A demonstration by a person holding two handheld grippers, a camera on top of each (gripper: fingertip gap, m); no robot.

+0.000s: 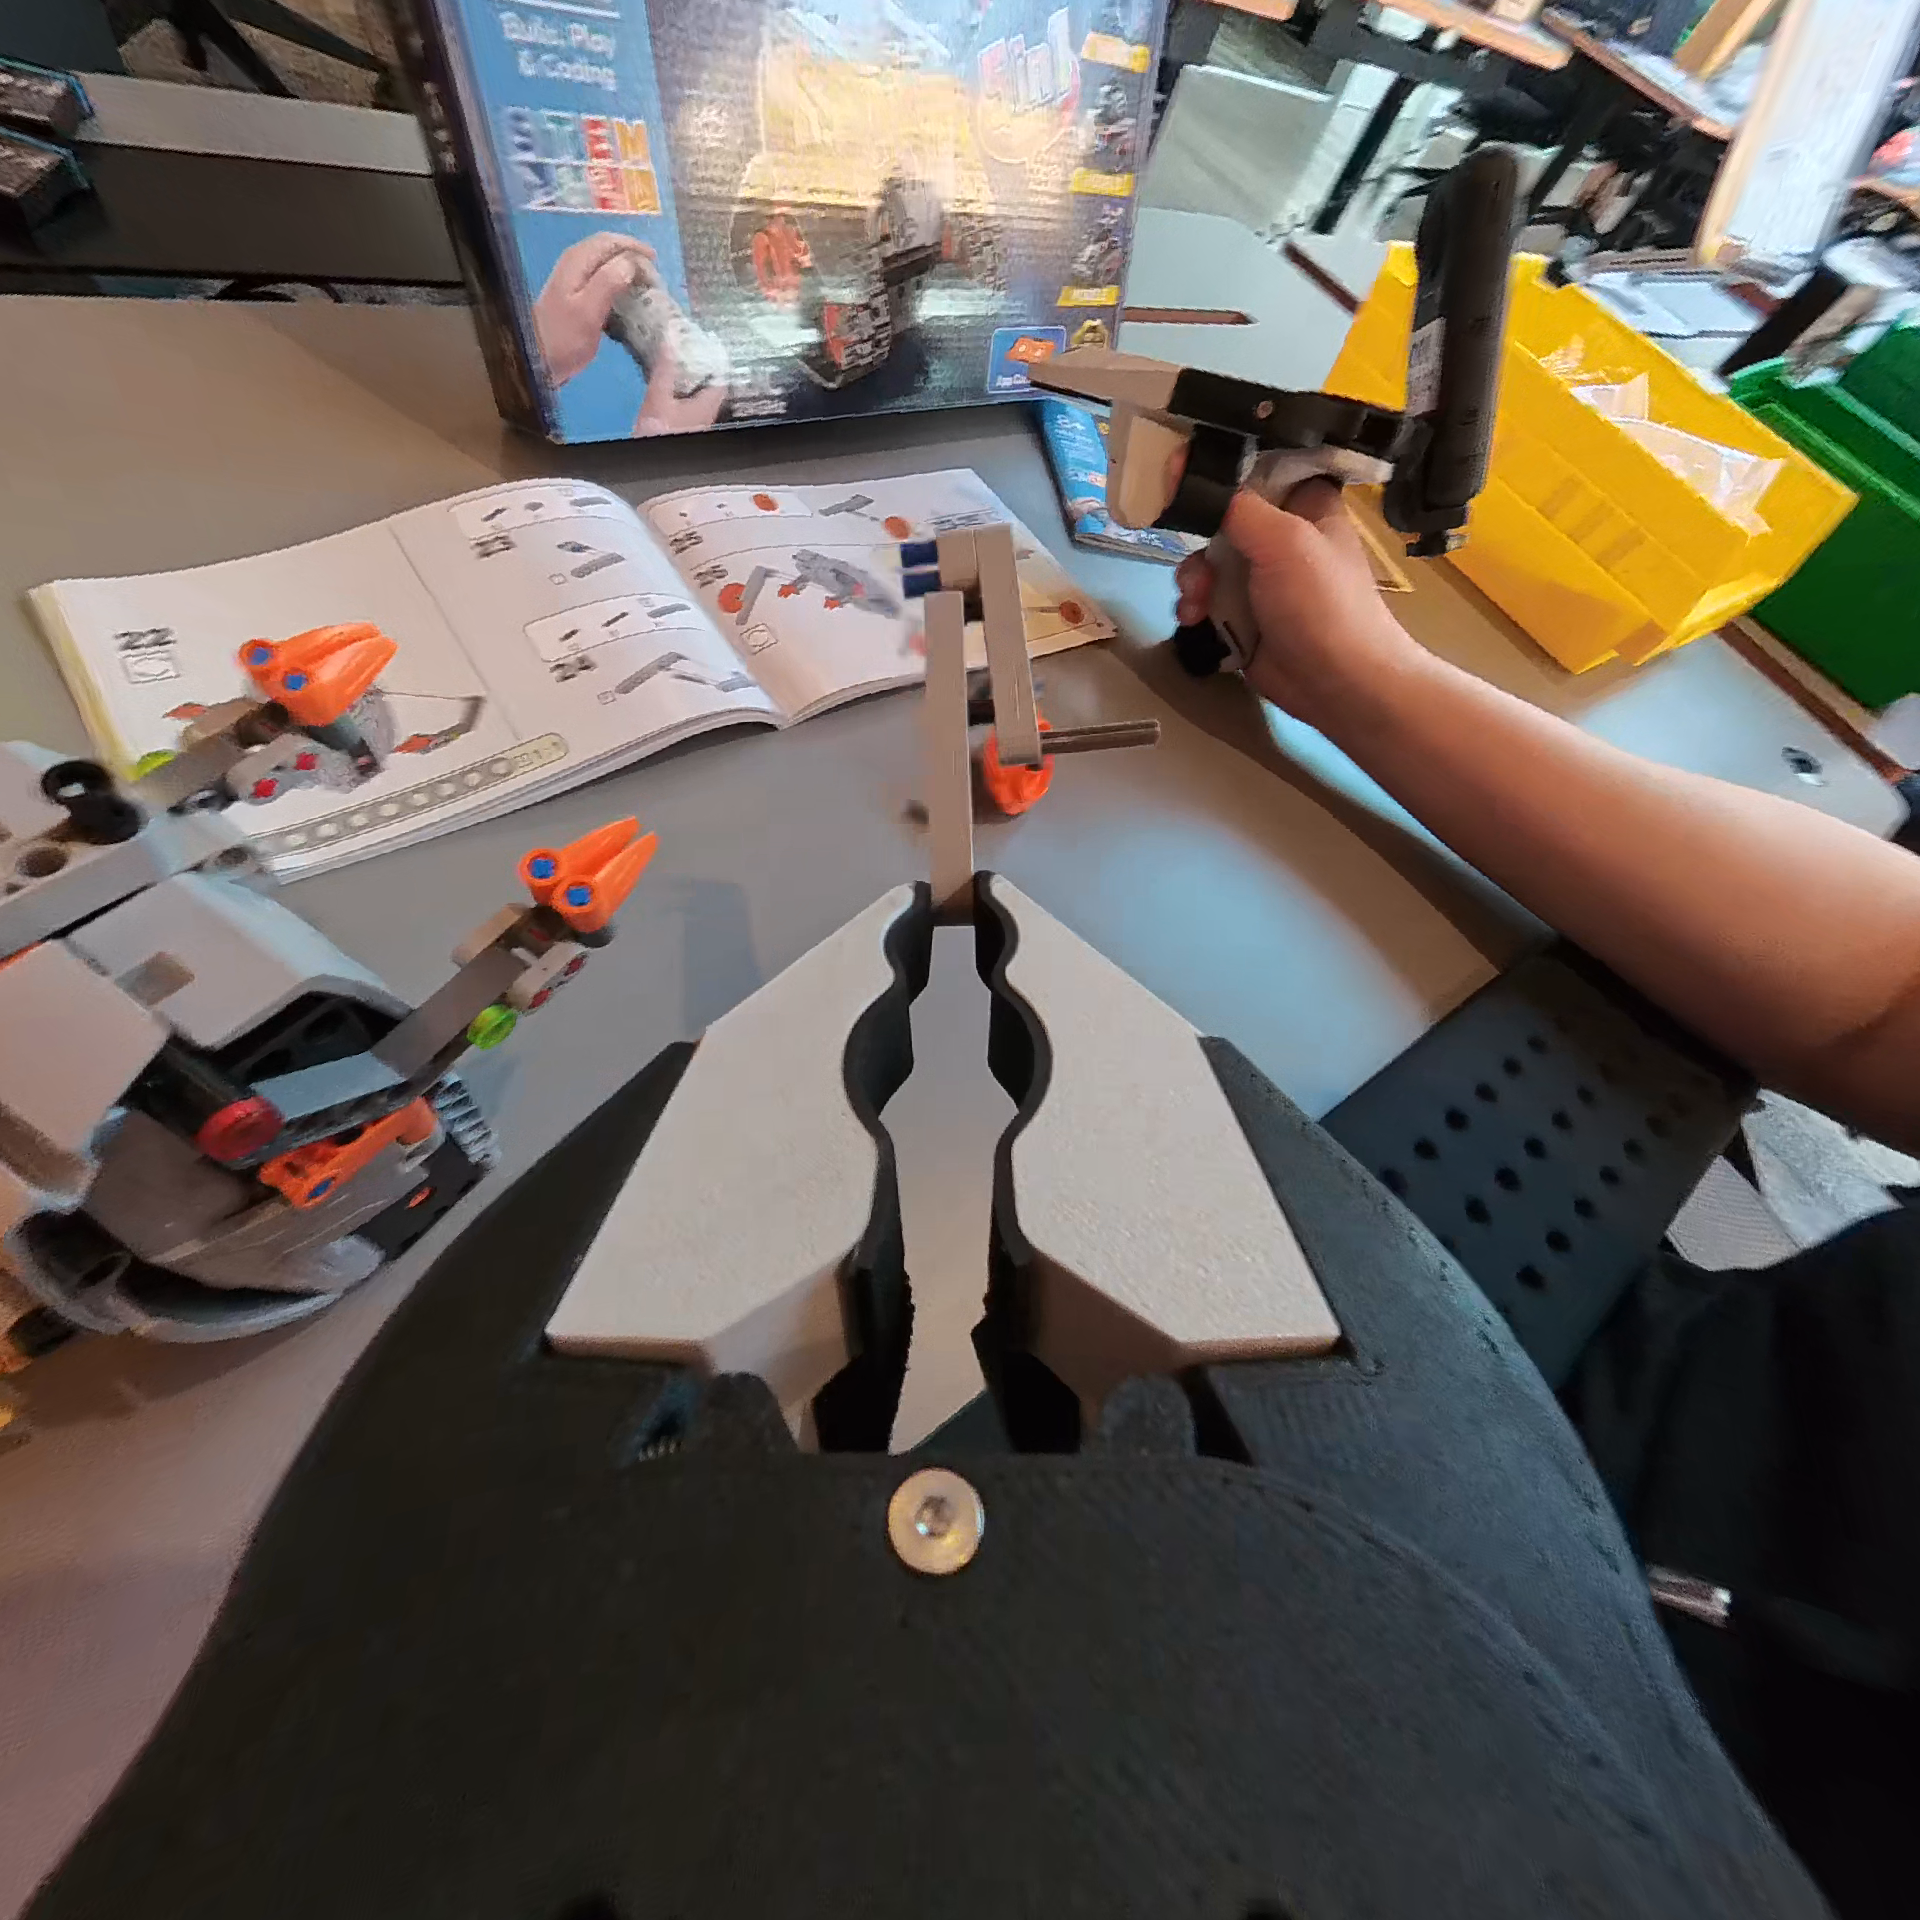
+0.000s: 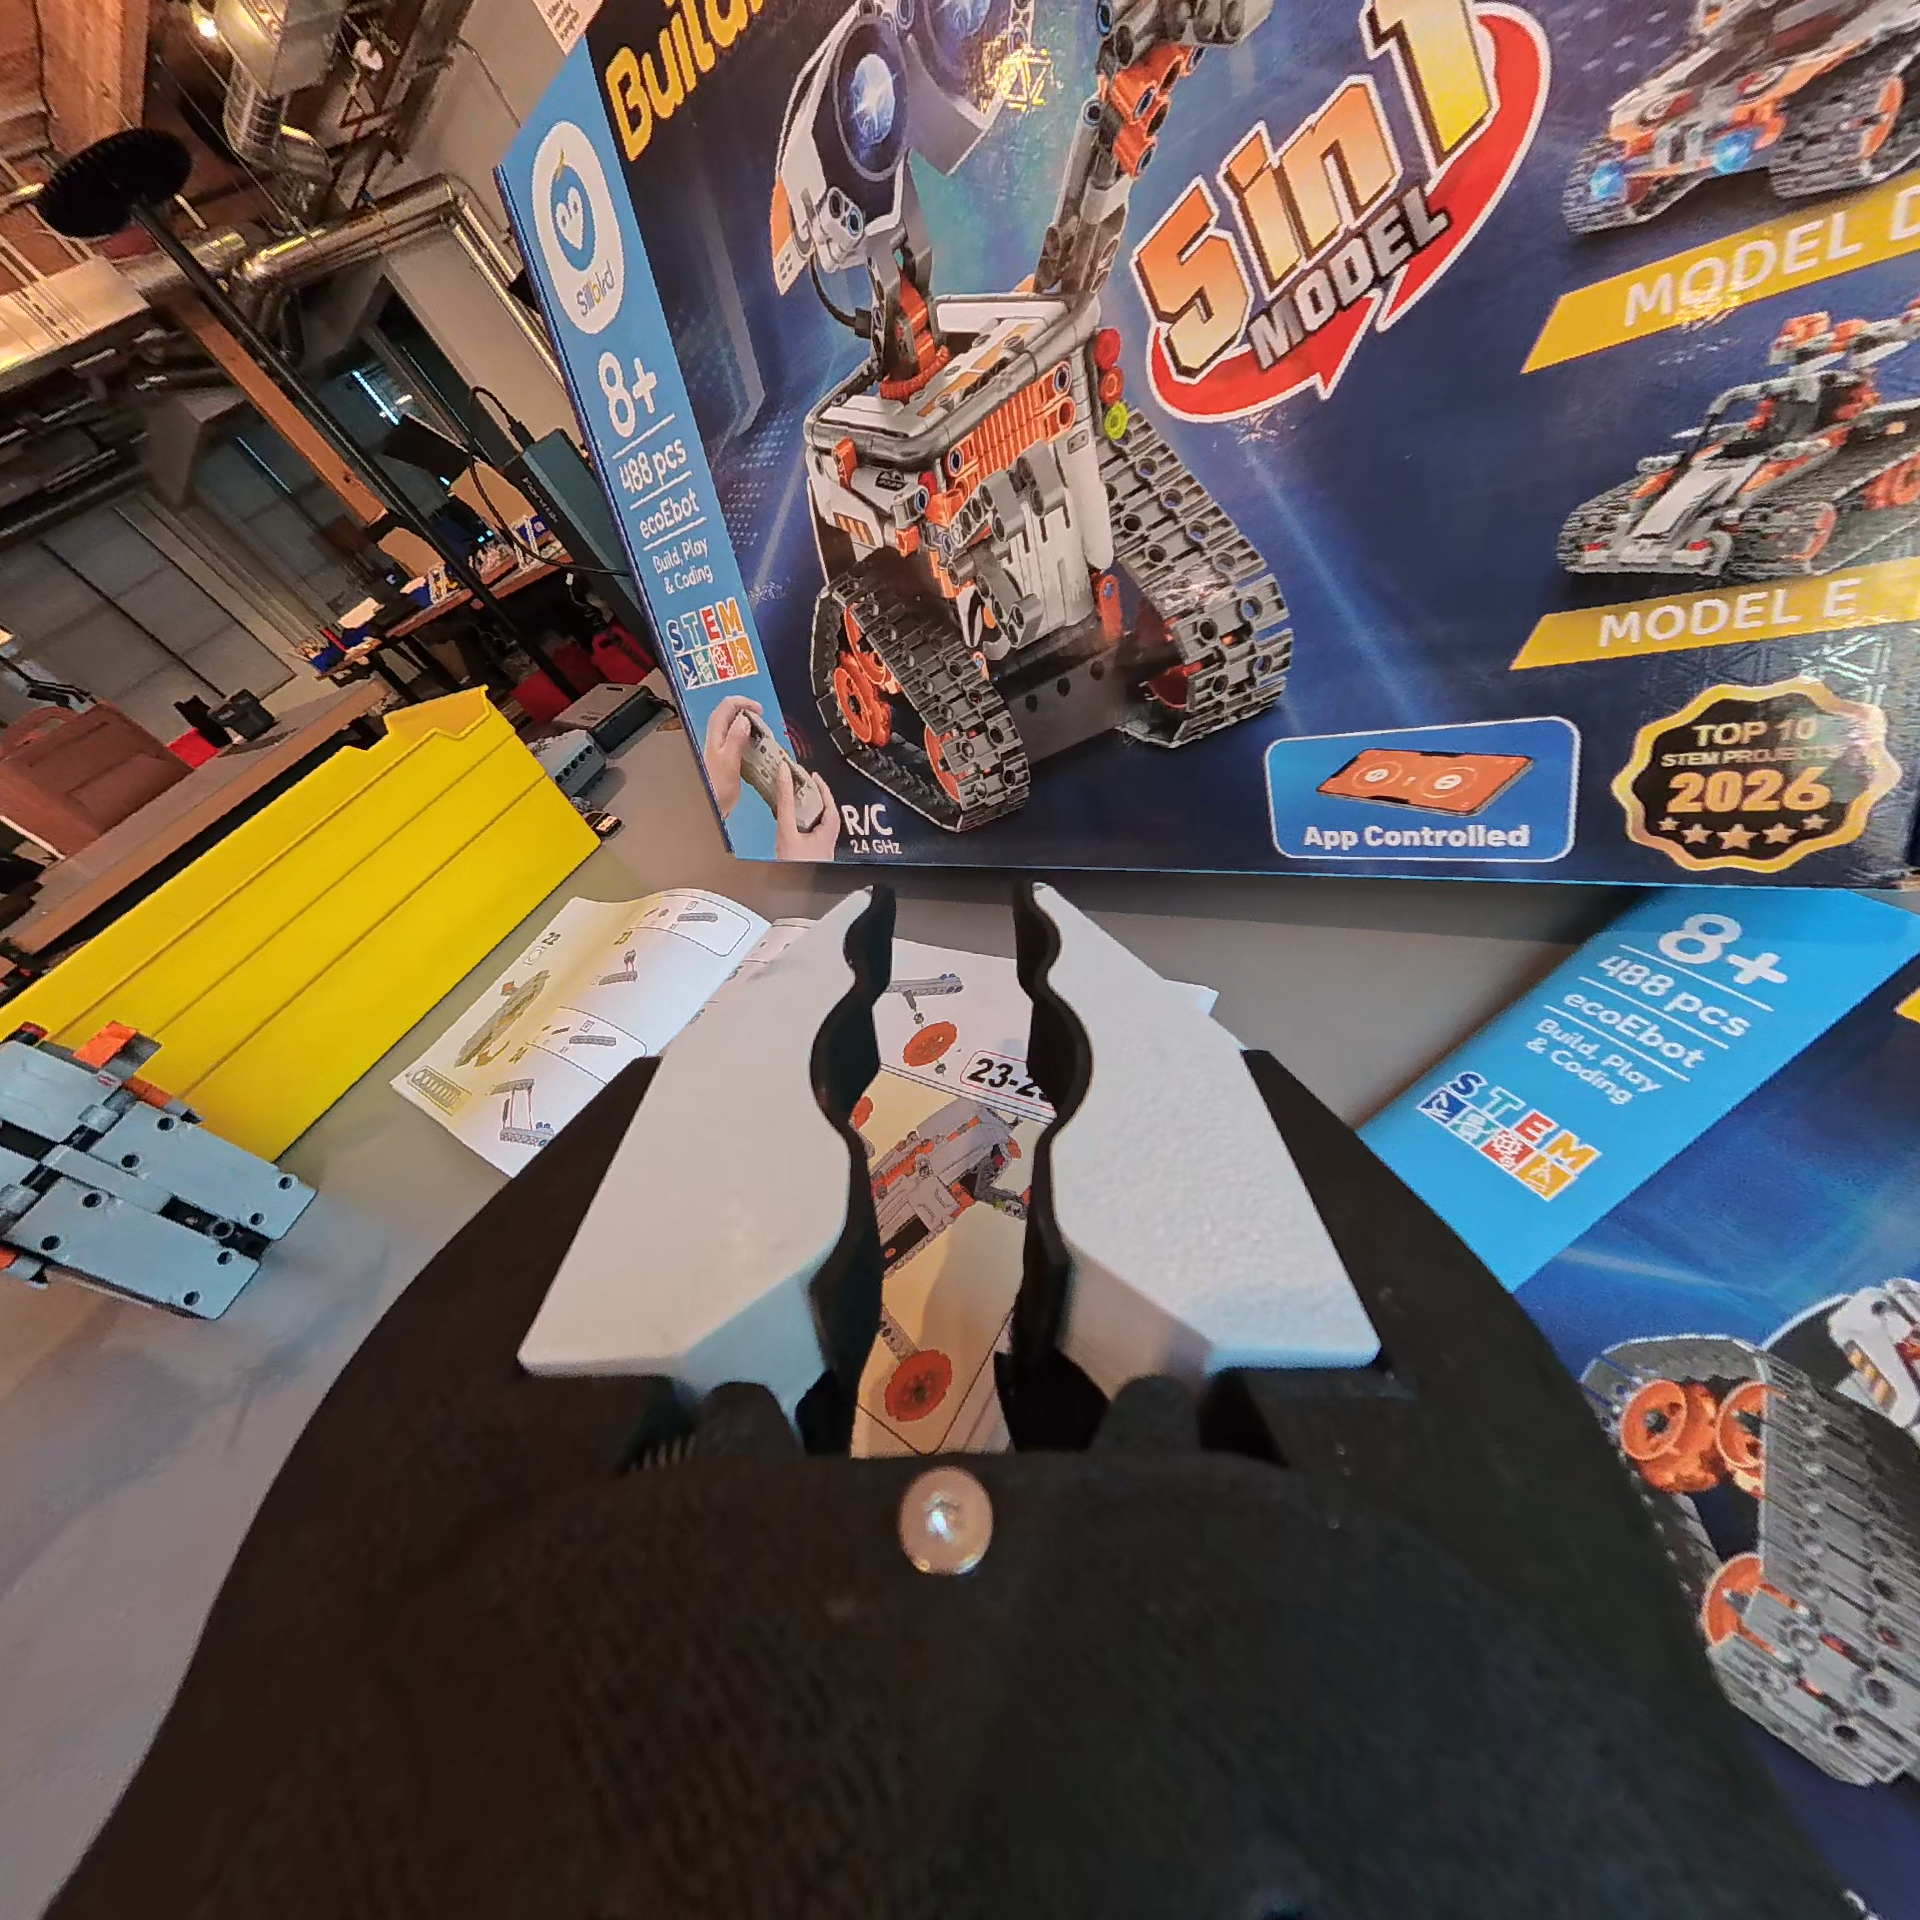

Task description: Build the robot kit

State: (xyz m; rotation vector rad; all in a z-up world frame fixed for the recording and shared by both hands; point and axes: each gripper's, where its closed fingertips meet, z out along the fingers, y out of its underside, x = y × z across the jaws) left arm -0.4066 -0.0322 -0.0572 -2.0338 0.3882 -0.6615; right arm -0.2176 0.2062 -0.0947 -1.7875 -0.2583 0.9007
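On the grey desk (image 1: 312, 416), before the tall toy box (image 1: 790, 208) and open instruction booklet (image 1: 499, 623), the left hand-held gripper (image 1: 952, 896) is clenched on a grey beam assembly (image 1: 966, 686), pinching its near end; it looks light, rigid and liable to pivot. The right hand-held gripper (image 2: 954, 904) hovers released, level, above the booklet.
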